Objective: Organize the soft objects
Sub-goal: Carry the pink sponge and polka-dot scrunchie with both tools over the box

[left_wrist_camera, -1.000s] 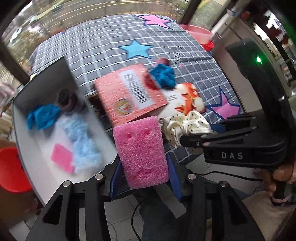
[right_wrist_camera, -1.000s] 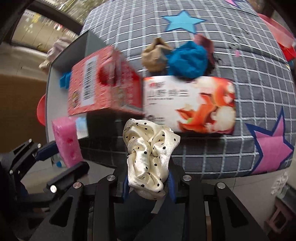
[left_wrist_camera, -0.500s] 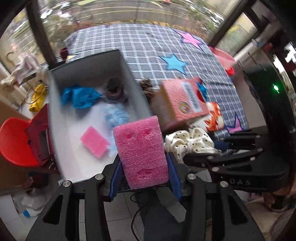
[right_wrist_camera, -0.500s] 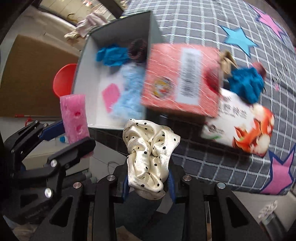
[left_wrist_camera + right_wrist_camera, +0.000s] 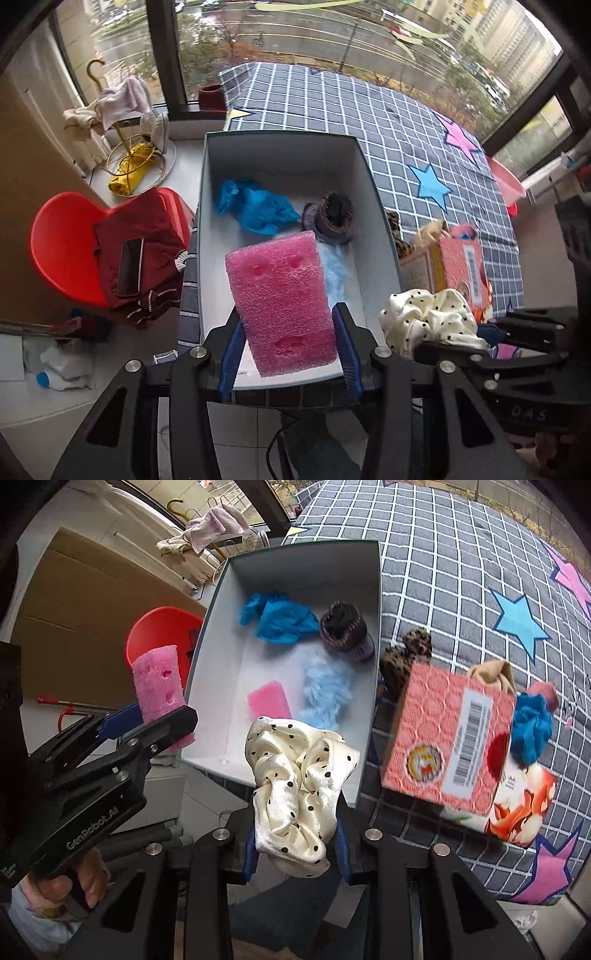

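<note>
Carrying two more soft things toward the white box point(image 5: 229, 602): the left gripper point(image 5: 286, 350) has its fingers clenched on a pink sponge point(image 5: 282, 302), the right gripper point(image 5: 295, 843) on a dotted satin scrunchie point(image 5: 299, 786); five items already lie inside, a leopard scrunchie point(image 5: 404, 657) and blue scrunchie point(image 5: 530, 727) remain on the checked surface point(image 5: 443, 572)

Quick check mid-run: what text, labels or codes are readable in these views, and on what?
"GenRobot.AI": on the left gripper, seen from the right wrist.
"DAS": on the right gripper, seen from the left wrist, faint.
Barcode label on the red box: digits too blurred to read.
Print on the tissue pack: unreadable.
</note>
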A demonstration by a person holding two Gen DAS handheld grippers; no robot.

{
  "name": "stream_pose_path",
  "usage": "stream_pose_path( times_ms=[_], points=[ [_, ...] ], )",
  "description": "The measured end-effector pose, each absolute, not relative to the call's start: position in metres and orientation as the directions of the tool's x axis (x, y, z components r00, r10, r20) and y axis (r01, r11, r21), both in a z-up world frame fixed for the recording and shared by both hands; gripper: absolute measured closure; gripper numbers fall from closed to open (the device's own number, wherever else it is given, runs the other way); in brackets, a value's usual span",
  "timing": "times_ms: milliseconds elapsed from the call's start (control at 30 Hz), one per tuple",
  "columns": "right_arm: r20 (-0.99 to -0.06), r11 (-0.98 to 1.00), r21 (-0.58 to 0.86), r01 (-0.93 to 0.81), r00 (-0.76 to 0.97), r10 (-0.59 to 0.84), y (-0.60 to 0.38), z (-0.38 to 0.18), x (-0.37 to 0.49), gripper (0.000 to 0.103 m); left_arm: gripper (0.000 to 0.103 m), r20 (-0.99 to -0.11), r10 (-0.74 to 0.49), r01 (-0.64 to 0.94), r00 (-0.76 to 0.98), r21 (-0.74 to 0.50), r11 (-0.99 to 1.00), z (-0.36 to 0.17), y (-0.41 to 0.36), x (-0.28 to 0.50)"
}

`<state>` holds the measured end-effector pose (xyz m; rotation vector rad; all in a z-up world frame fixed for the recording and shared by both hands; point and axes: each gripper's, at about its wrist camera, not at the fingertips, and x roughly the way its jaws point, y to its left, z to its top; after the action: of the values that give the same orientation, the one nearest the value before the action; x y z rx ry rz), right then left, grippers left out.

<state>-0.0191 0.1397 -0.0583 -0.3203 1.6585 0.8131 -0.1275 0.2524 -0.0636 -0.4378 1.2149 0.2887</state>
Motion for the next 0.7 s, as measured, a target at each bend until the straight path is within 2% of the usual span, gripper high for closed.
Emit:
stream_pose_path(
  times_ms=[700],
  points=[
    [-0.953, 0.73, 0.299, -0.615, -0.238, 0.189, 0.157, -0.061, -0.012, 0.069, 0.053, -0.962, 0.007, -0.494, 0.274, -0.134, 0.859, -0.082, 0.267, -0.115]
  ],
)
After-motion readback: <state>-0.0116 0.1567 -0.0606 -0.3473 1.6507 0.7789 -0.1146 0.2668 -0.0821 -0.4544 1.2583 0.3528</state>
